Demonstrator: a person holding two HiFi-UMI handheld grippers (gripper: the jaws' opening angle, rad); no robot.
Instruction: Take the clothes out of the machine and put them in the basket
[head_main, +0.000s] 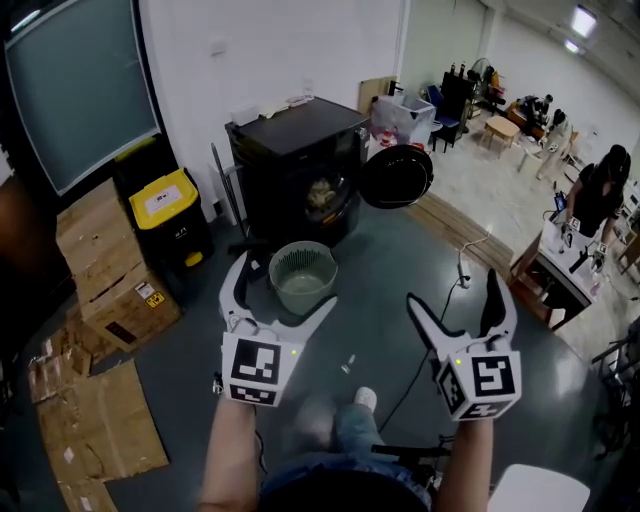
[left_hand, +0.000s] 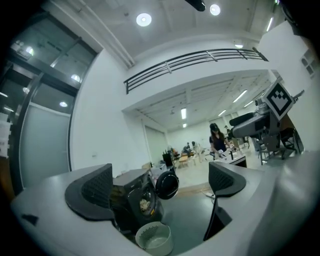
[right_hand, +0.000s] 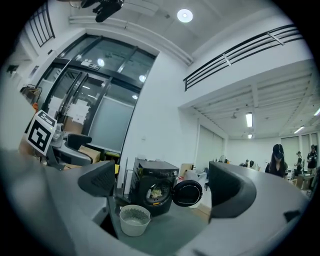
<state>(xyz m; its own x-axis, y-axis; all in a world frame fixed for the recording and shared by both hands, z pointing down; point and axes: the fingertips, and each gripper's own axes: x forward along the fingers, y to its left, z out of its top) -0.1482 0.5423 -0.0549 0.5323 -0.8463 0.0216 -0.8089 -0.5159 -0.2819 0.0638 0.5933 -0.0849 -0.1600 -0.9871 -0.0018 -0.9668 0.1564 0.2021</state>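
Step in hand: the approach, by my reading. Both grippers are held out level, well short of the machine, and no garment is out yet.
Next move: I judge that it calls for stepping up past the basket, reaching 1 gripper through the round opening and closing it on a fold of cloth. The swung-out door leaves that opening free.
Left gripper (head_main: 287, 279): fingers spread wide with nothing between them. Its own view shows only the basket and machine far beyond.
Basket (head_main: 318, 250): a pale round tub on the floor, just in front of the machine's left half. It looks empty.
Machine (head_main: 300, 165): a dark front-loader standing against the white wall.
Clothes (head_main: 322, 193): a light bundle lying in the drum, seen through the opening.
Door (head_main: 397, 176): open, swung out to the right of the opening.
Right gripper (head_main: 452, 285): fingers spread wide, empty.
Floor (head_main: 380, 270): dark grey and smooth. A cable (head_main: 400, 398) trails across it toward a power strip (head_main: 463, 268) on the right.
Room: on the left are stacked cardboard boxes (head_main: 105, 260), flattened cardboard (head_main: 95, 430) and a yellow-lidded bin (head_main: 165, 200) beside the machine. On the right is an open hall with a paler floor and furniture, where a person (head_main: 598, 192) bends over a work table (head_main: 552, 245).
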